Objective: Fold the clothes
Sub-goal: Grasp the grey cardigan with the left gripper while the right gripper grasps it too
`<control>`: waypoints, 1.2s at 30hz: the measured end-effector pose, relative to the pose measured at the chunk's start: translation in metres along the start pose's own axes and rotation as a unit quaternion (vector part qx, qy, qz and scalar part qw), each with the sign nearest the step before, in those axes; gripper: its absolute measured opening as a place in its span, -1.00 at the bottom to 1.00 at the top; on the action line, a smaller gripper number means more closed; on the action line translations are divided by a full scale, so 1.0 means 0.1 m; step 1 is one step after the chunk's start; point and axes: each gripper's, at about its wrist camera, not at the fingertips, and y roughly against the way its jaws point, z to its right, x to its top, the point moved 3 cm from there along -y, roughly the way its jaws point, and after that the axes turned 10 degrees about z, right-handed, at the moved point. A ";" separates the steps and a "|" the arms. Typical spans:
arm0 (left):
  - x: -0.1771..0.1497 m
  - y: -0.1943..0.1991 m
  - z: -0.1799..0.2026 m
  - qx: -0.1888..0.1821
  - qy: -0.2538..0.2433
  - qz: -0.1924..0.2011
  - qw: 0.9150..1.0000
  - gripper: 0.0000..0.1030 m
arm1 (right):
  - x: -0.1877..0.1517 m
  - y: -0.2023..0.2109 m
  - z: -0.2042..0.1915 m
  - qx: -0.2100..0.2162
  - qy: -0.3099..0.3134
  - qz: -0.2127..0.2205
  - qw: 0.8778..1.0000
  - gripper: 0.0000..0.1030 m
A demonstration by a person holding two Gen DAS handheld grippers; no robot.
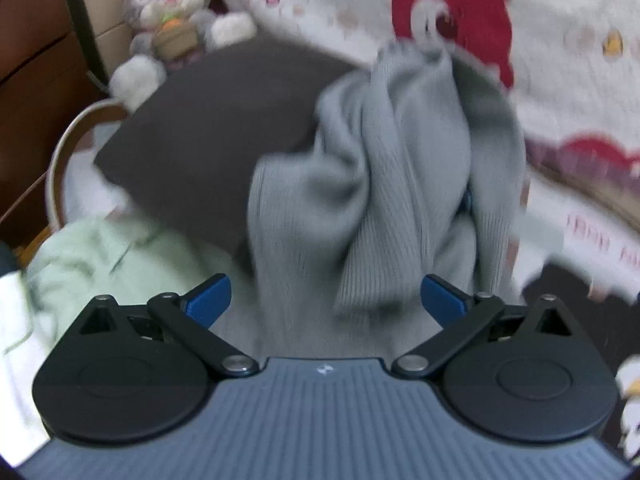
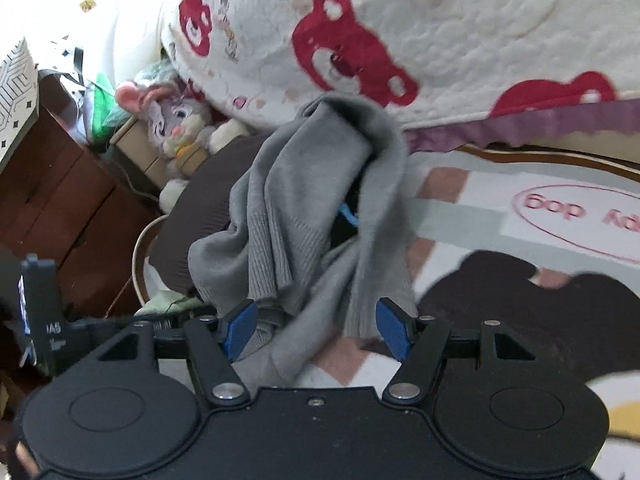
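A grey ribbed knit garment (image 1: 384,184) (image 2: 304,216) is seen bunched in a heap, raised in the middle of both views, draped in vertical folds with a ribbed cuff hanging at the near edge. What holds it up is hidden; something blue (image 2: 347,214) is glimpsed within its folds. Both views are blurred.

The left gripper (image 1: 326,300) is spread wide, its blue pads (image 1: 210,298) set apart on either side of the garment's near hem; nothing is seen pinched between them. The right gripper (image 2: 318,326) is likewise spread wide, with grey cloth lying between the pads (image 2: 240,328); whether the left pad touches the cloth cannot be told.

Behind the garment, to the left, a dark brown cushion (image 1: 208,136) (image 2: 200,220) is seen. A pale green cloth (image 1: 104,256) lies near left. A plush rabbit (image 1: 172,12) (image 2: 176,120) is propped at far left, beside a wooden cabinet (image 1: 32,80) (image 2: 68,208). A white quilt with red bear prints (image 1: 460,12) (image 2: 360,56) is piled at the far right, above a printed bedsheet (image 2: 500,208).
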 end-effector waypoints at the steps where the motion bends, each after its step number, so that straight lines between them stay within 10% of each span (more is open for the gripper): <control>1: 0.06 -0.06 0.01 -0.009 0.006 0.007 1.000 0.95 | 0.04 -0.09 0.02 -0.001 0.003 -0.005 1.000 0.37; 9: 0.31 -0.55 0.27 0.035 -0.024 0.038 0.998 0.39 | 0.11 -0.64 0.30 -0.005 -0.048 -0.024 0.999 0.37; 20: -0.01 -0.70 0.15 -0.003 -0.012 0.080 0.997 0.89 | 0.32 -1.38 0.69 -0.005 -0.134 -0.034 0.990 0.37; 28: -0.17 -0.79 0.33 0.044 -0.077 0.086 0.992 0.88 | 0.46 -1.72 0.72 -0.004 -0.198 -0.009 0.980 0.37; 31: -0.19 -0.79 0.34 0.030 -0.079 0.073 0.994 -0.19 | 0.43 -1.76 0.69 -0.011 -0.185 -0.013 0.983 0.38; 36: -0.18 -0.79 0.18 0.001 -0.032 0.058 0.998 -0.40 | 0.39 -1.84 0.60 -0.023 -0.153 -0.022 0.988 0.38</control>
